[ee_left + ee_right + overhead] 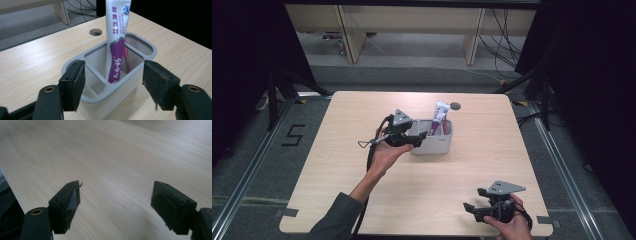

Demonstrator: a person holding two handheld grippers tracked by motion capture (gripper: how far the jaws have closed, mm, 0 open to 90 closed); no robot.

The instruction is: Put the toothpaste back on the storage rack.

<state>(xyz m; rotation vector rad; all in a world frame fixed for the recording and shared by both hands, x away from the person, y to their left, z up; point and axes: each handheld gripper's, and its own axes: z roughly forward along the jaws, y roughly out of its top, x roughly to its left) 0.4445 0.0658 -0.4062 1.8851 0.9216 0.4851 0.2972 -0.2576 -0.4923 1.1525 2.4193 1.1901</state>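
A white and purple toothpaste tube (440, 118) (115, 42) stands upright in a grey compartmented holder (444, 142) (100, 98) near the table's middle. A thin red item (127, 58) stands behind the tube in the same compartment. My left gripper (418, 139) (113, 83) hovers at the holder's left end, its jaws open and astride the near end of the holder, with the pads (76, 83) apart from the tube. My right gripper (473, 204) (116, 206) rests near the table's front right edge, open over bare wood.
The light wooden table (362, 110) has a round cable hole (455, 105) (95, 32) behind the holder. Desk legs and cables stand on the floor beyond the far edge. Dark curtains flank both sides.
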